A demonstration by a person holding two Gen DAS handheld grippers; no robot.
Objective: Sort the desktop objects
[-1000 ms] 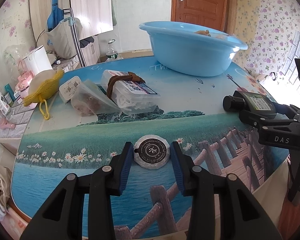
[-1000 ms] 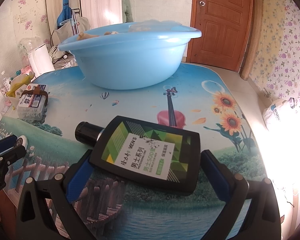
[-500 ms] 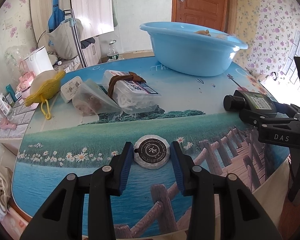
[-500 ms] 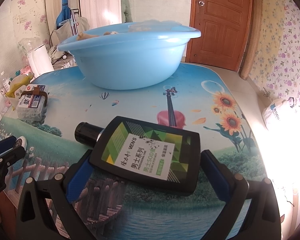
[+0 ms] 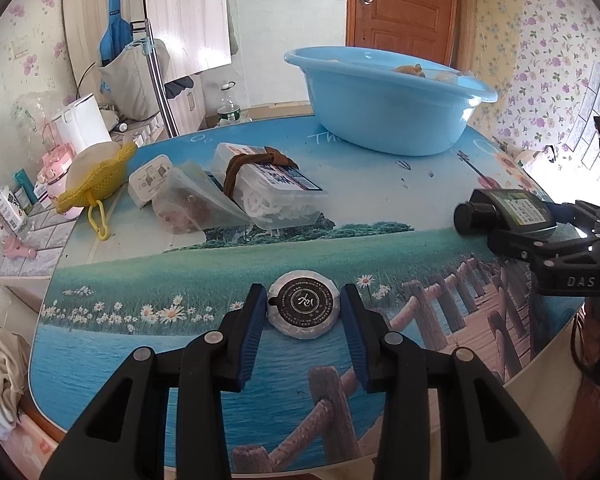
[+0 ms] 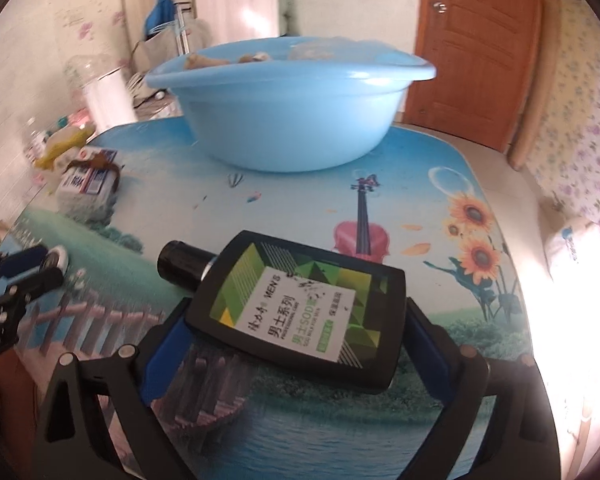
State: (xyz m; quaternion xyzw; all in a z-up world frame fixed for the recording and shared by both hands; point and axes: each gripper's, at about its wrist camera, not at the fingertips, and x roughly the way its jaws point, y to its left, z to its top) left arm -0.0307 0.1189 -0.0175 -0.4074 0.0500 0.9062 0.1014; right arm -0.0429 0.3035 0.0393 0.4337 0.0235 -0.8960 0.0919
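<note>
The left gripper (image 5: 304, 312) is clamped on the small round soap puck in crinkled silver foil with a black label (image 5: 303, 309), one blue pad on each side at 9 and 3 o'clock of the disc, which rests on the scenic printed table top (image 5: 220, 256) near its front edge. The puck looks light, rigid and slick in its wrapper, so grip across the full diameter

The right gripper (image 6: 296, 344) has its jaws very wide and has just been closing; the flat black rectangular lotion bottle with a green label (image 6: 300, 308) lies between them, and actual pad contact cannot be confirmed. The bottle appears stiff, smooth-walled and moderately heavy; take hold across the short flat sides near mid-body, not the cap (image 6: 182, 266) at 10 o'clock

The light blue plastic basin (image 6: 288, 120), the likely destination, stands at 12 o'clock, well apart
</note>
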